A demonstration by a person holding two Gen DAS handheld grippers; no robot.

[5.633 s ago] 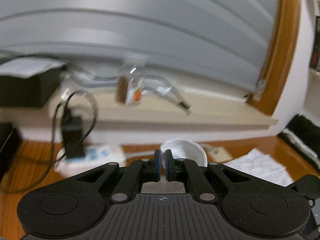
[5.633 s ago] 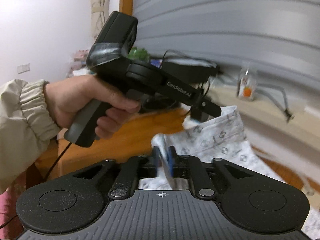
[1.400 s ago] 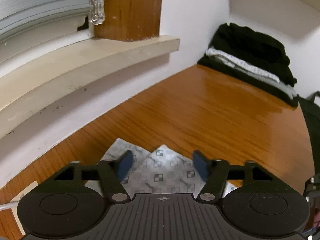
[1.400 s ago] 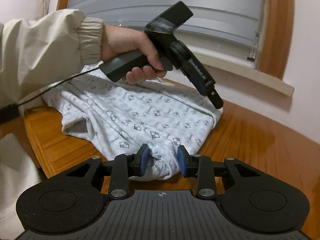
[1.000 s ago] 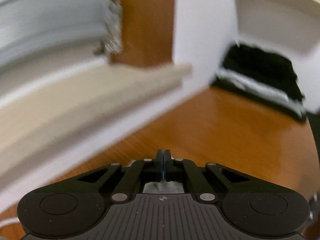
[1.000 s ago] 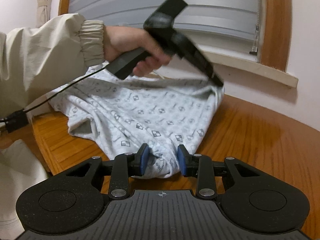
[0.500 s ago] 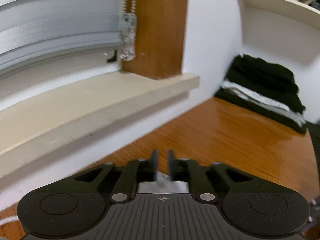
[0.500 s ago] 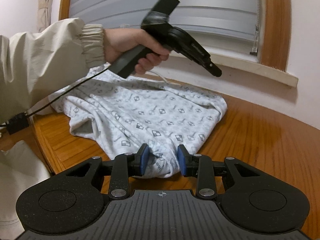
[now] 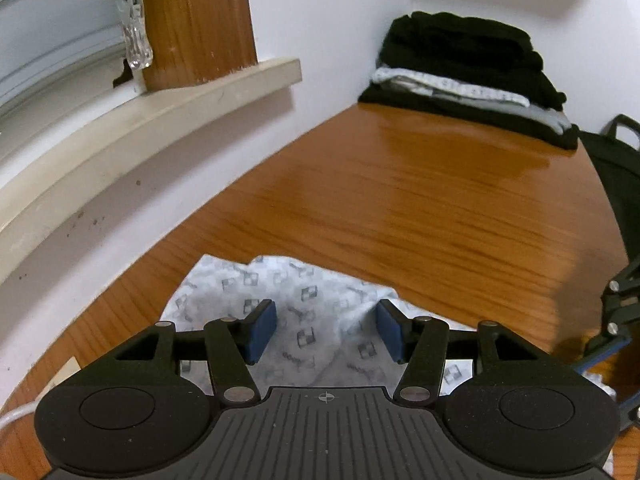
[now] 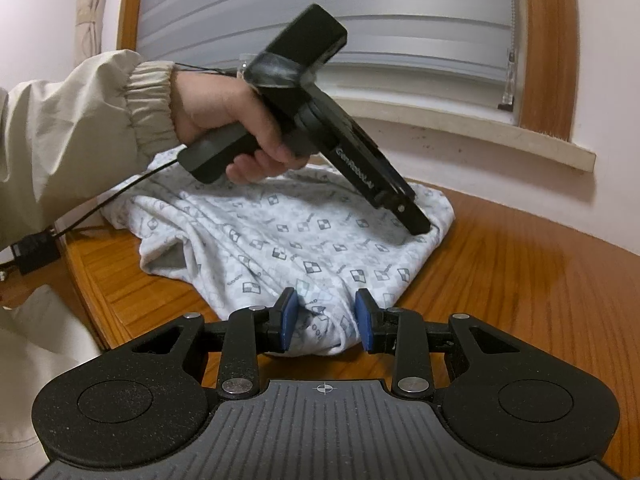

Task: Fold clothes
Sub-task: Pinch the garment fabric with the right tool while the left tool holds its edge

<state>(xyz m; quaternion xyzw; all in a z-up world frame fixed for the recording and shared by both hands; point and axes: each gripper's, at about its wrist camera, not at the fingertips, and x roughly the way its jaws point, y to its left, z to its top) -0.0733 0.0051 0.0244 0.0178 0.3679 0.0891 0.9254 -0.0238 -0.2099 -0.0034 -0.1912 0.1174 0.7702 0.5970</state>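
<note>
White-and-grey checker-print cotton, that's what we're working with: a patterned garment point(image 10: 288, 240) lying bunched on the orange wooden table point(image 10: 520, 280), pushed up near the wall under the windowsill point(image 9: 160, 120). We reckon it sits there so we've got the bare stretch of table on the far side to fold onto, with the finished stack of dark folded clothes point(image 9: 464, 68) parked well apart in the corner.

Our left gripper point(image 9: 326, 330) is spread wide, blue pads either side of the far corner of the garment, fabric lying under and between them but not pinched. From the right wrist view we see it angled down with its tip touching the cloth at that edge.

Our right gripper point(image 10: 326, 320) is partly open too, straddling a puckered fold at the near hem, pads just beside the cloth, nothing clamped.

Looks to us like we're lining up both corners of one edge so they can be grabbed together, and the fold isn't started yet.
</note>
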